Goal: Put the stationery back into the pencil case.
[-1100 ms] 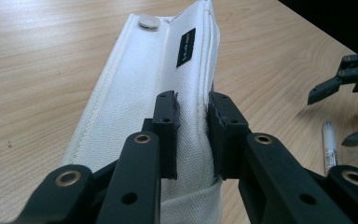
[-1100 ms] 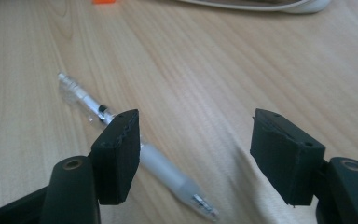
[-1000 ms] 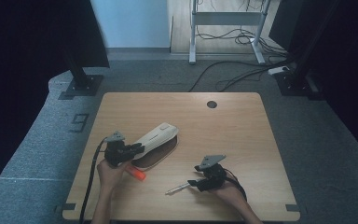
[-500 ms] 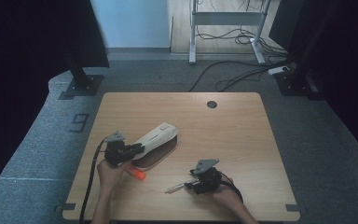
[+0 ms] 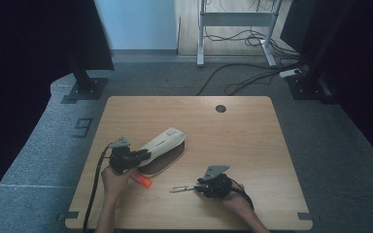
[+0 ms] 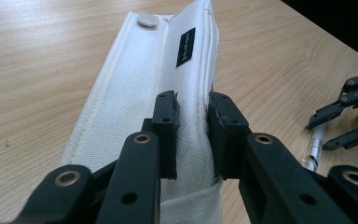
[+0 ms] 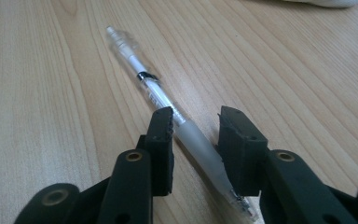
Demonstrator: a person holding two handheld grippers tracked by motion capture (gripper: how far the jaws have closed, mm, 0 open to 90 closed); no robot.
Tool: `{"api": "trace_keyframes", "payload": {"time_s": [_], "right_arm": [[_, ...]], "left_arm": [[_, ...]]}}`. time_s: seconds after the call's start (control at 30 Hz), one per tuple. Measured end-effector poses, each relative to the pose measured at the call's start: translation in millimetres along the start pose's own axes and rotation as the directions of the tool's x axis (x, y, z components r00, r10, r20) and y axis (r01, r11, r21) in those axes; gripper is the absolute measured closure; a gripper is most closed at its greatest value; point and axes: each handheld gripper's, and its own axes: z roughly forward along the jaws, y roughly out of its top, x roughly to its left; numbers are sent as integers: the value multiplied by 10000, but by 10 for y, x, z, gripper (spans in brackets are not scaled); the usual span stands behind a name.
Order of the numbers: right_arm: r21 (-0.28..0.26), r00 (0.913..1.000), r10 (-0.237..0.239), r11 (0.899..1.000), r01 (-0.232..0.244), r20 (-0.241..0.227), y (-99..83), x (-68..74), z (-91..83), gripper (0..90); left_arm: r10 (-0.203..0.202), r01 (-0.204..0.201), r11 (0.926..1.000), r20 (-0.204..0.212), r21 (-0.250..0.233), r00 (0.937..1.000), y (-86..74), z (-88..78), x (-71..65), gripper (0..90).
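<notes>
A white fabric pencil case lies slanted on the wooden table, its flap raised over a dark inside. My left gripper is shut on the near end of the case, both pads pinching the cloth. A clear pen lies flat toward the front edge. My right gripper straddles the pen near its tip. Its jaws have just been closing; in the right gripper view a thin gap still shows beside the right pad.
An orange marker lies by the left hand. A round cable hole sits at the table's far edge. Monitor stands and cables are on the floor beyond.
The right gripper's jaws have drawn closer together around the pen. The left gripper and the pencil case have kept still.
</notes>
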Motion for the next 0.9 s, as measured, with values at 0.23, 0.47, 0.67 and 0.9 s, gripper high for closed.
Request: {"api": "trace_keyframes", "payload": {"time_s": [0.23,0.47,0.67,0.9], "right_arm": [[72,9999,147,9999,-147,20,0,-11,-12,703],[204,9997,259,9995,-258,-33,6,-17,-24,770],[241,9990,444,9987,-444,-10,8,-19,-30,782],[318,9985,550,9980,-553,82,16,-15,-35,786]], "left_arm": [[-6,6,10000,-2,-6,10000,0,1,-2,738],[-7,7,10000,4,1,10000,-1,3,-1,738],[-9,9,10000,11,2,10000,-2,4,1,738],[-27,27,10000,25,-13,10000,-2,3,4,738]]}}
